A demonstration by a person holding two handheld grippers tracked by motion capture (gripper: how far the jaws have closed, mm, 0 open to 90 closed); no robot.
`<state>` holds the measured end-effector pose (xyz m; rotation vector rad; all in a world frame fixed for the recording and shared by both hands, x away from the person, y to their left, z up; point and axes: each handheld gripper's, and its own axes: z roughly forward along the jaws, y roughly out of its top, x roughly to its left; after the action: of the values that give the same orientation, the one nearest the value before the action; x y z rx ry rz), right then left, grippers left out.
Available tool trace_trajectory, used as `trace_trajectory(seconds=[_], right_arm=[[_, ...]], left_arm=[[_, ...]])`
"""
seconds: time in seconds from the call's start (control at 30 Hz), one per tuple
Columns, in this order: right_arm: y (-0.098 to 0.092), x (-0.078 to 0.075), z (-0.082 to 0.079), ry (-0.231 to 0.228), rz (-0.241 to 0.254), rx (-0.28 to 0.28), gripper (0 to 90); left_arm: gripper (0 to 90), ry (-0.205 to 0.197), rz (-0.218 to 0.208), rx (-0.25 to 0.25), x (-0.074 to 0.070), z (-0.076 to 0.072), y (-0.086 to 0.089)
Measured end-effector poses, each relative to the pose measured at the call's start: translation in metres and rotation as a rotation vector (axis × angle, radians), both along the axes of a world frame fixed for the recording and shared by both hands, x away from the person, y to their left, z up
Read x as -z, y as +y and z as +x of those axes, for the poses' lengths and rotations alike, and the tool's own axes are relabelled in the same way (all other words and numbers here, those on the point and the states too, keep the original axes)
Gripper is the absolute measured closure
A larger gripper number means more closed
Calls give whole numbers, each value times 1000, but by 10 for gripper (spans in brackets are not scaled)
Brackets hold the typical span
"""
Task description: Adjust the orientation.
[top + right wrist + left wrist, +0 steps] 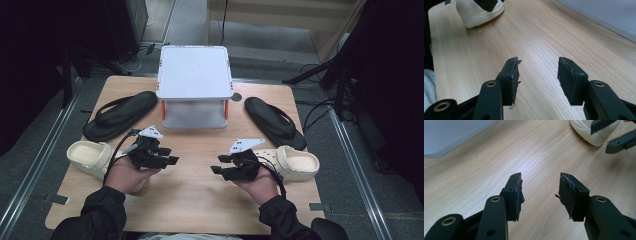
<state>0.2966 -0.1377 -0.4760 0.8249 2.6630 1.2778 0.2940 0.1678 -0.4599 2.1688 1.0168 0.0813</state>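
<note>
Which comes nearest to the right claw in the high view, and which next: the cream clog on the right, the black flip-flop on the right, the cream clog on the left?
1. Right cream clog, just beside the right claw.
2. Right black flip-flop, behind it.
3. Left cream clog, across the table.

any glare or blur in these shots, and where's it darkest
High view: evenly lit table, dark surroundings at both sides, soft overall. Left gripper view: a pale sheen on the wood ahead of the left gripper; the cream clog is soft. Right gripper view: the right gripper is sharp, the white box washed out, the left edge nearly black.
</note>
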Motion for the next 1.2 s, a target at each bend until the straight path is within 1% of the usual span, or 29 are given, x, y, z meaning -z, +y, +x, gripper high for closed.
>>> trace_trajectory(seconds=[0.07, 0.13, 0.17, 0.27, 0.3, 0.33, 0.4, 0.43, 0.5, 0.6, 0.7, 0.8, 0.9, 0.97, 1.0, 1.2], right_arm=[[-1, -1, 0, -7, -8, 1, 521], [-3, -2, -1, -17, -10, -1, 518], [-4, -3, -1, -17, -5, -4, 518], [-5, -4, -2, -20, -1, -19, 514], [-5, -4, -2, -19, -6, -22, 509], [-4, -4, -3, -22, -14, -26, 508], [-5, -4, -3, -24, -21, -29, 503], [-5, -4, -3, -29, -23, -31, 503], [-6, -5, -3, -28, -22, -31, 503], [-7, -5, -1, -26, -23, -32, 503], [-7, -6, 2, -26, -25, -36, 502], [-7, -6, 5, -23, -17, -39, 500], [-5, -6, 6, -14, -9, -38, 500], [-4, -5, 7, -9, -5, -45, 500], [-2, -5, 7, -4, -8, -44, 500], [3, -4, 7, -11, -25, -63, 501]], left_arm=[[516, 4, 3, 14, 0, -1, -2], [505, 4, 25, 23, 1, -1, -3], [513, 8, 34, 29, 1, -1, -3], [526, 10, 37, 28, 0, -2, 0], [525, 13, 28, 23, -1, -2, 1], [524, 13, 30, 21, -2, -2, 3], [513, 10, 23, 16, -4, -3, 6], [498, 18, 21, 20, -5, -3, 8], [481, 12, 26, 17, -7, -4, 13], [478, 17, 15, -6, -11, -6, 20], [474, 11, 21, -20, -16, -9, 26], [467, 12, 10, -43, -20, -11, 31], [471, 11, 17, -54, -23, -13, 36], [479, 15, 11, -51, -26, -15, 41], [482, 13, 14, -53, -27, -15, 45], [489, 9, 6, -95, -36, -20, 62]])
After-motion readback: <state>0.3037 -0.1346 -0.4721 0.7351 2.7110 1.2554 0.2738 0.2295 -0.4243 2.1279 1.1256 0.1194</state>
